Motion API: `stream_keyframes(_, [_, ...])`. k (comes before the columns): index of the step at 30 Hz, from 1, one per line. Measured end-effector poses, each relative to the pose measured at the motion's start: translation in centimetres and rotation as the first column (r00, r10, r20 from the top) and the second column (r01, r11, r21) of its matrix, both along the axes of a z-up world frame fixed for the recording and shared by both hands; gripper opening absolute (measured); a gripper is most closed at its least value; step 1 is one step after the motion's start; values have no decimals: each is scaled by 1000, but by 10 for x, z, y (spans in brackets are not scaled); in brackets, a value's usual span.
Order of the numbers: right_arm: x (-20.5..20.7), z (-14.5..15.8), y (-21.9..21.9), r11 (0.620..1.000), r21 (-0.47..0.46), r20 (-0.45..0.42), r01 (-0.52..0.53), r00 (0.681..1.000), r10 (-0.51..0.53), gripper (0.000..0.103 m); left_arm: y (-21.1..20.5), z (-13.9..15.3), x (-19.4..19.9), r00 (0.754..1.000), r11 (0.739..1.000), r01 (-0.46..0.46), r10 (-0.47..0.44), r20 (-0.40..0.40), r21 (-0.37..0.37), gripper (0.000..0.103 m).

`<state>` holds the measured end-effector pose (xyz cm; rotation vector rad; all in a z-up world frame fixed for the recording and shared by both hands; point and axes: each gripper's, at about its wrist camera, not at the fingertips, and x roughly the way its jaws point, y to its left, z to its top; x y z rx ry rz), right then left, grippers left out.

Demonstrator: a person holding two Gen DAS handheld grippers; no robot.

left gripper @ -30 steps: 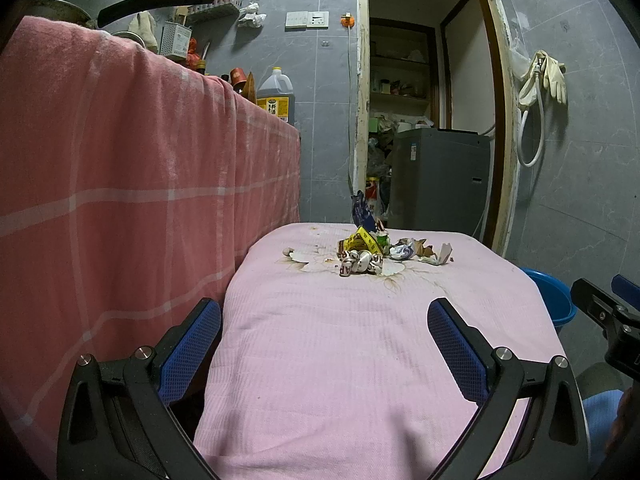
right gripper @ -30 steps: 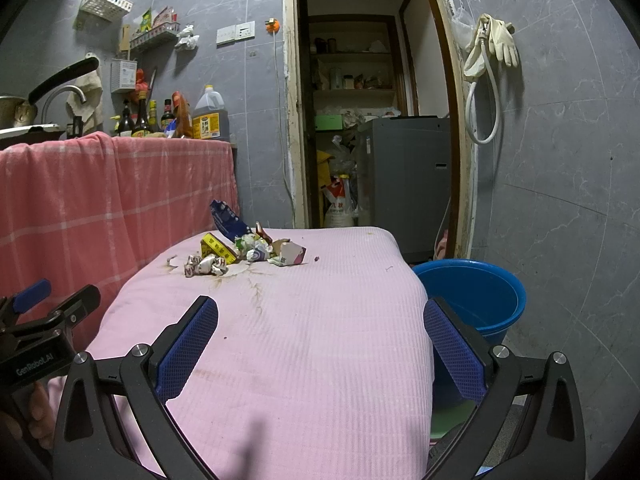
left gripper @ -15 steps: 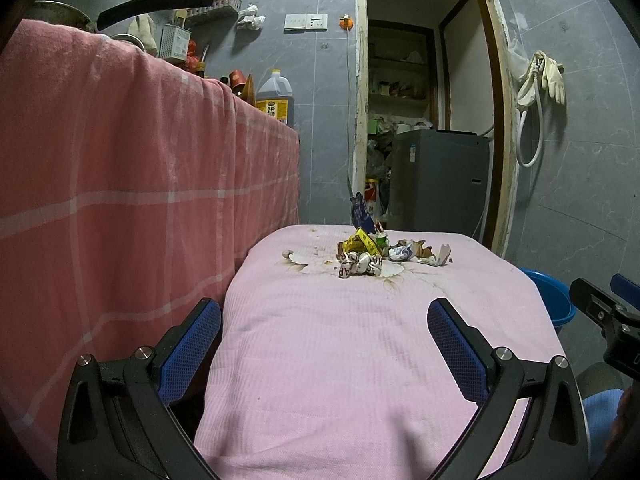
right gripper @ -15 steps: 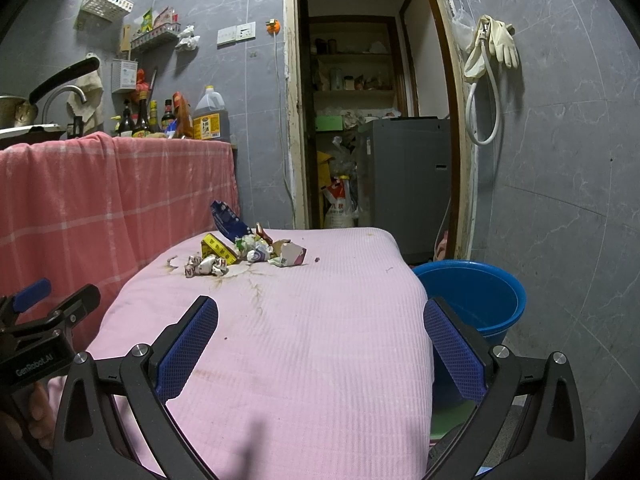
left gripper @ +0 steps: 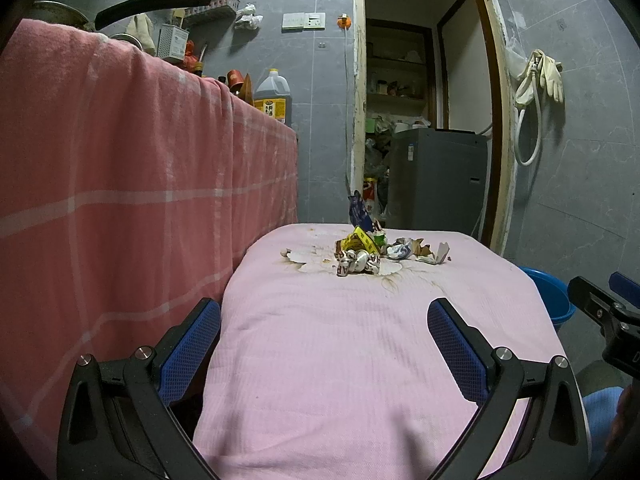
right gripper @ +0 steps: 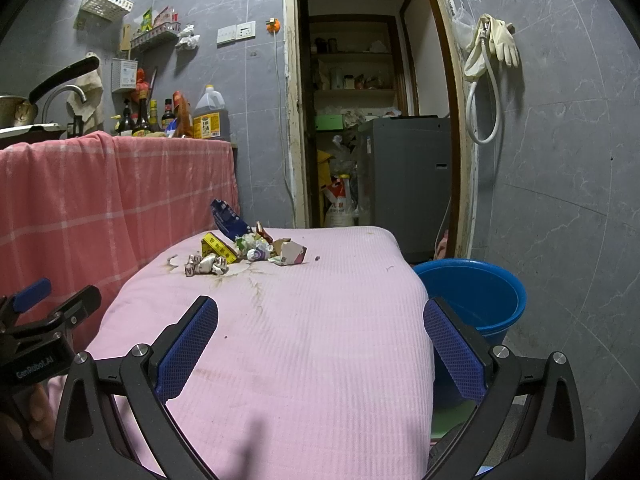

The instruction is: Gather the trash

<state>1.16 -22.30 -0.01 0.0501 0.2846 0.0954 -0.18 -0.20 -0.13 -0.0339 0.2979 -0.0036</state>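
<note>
Pink-covered table (right gripper: pixel 304 344) and trash pile (right gripper: pixel 244 254) look unchanged; both grippers' fingers stay spread apart, empty.

Work surface: table draped in a pink ribbed cloth (left gripper: pixel 360 344) (right gripper: pixel 304 332), brown stains spreading around and in front of the trash and a faint streak running toward the near edge. One cluster of trash (left gripper: pixel 372 250) (right gripper: pixel 244 254) lies on the far half, left of centre in the right wrist view: a yellow printed wrapper (right gripper: pixel 218 249), crumpled white-and-red wrappers (right gripper: pixel 206 265) at the front, a dark blue packet (right gripper: pixel 227 220) standing up at the back, and a torn pinkish carton piece (right gripper: pixel 291 257) on the right. Small crumbs sit just beside the carton piece; near half of the cloth bare.
</note>
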Motion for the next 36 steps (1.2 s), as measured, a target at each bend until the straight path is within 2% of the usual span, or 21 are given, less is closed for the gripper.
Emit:
stream_keyframes(24, [1, -4, 3, 1000, -4, 13, -8, 1000, 8, 103, -1, -1, 2, 1000, 1000, -5, 5, 4, 3, 102])
stream_keyframes(29, [10, 2, 6, 999, -19, 49, -30, 998, 31, 103, -2, 4, 15, 1000, 1000, -10, 10, 23, 10, 102])
stream_keyframes(36, [42, 26, 1, 999, -11, 117, -39, 992, 40, 103, 5, 21, 53, 998, 999, 3, -1, 57, -32, 102])
